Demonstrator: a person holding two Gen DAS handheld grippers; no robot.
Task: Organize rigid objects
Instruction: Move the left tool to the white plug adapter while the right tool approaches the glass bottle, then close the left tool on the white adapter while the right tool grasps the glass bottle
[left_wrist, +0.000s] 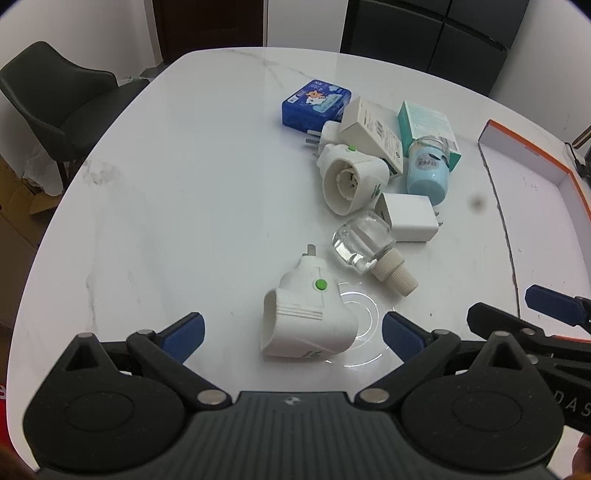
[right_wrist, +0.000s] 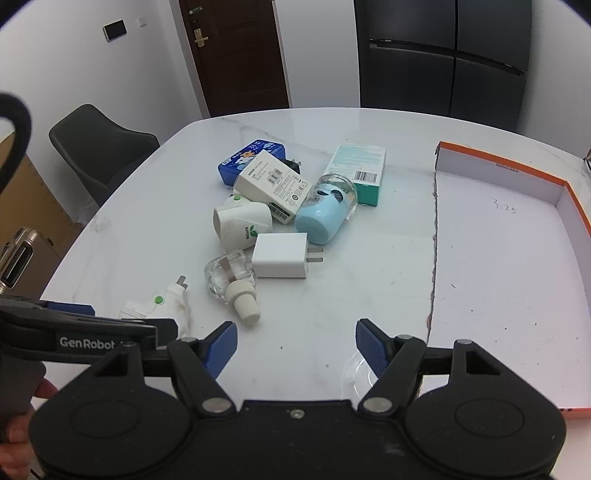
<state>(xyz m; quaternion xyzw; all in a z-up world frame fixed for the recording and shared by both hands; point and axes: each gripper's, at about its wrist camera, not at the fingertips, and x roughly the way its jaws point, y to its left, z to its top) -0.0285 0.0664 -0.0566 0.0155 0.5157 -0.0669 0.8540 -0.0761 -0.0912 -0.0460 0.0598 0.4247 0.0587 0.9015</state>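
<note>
Care is advised as the spread left gripper (left_wrist: 293, 334) is lowered squarely around the plug-in heater (left_wrist: 308, 319) lying between its pads, while the right gripper (right_wrist: 295, 341), also spread, is held clear.

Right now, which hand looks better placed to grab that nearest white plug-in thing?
Left, probably. The left gripper is open with the plug-in sitting right between its fingers. The right gripper is open too, over bare table.
</note>
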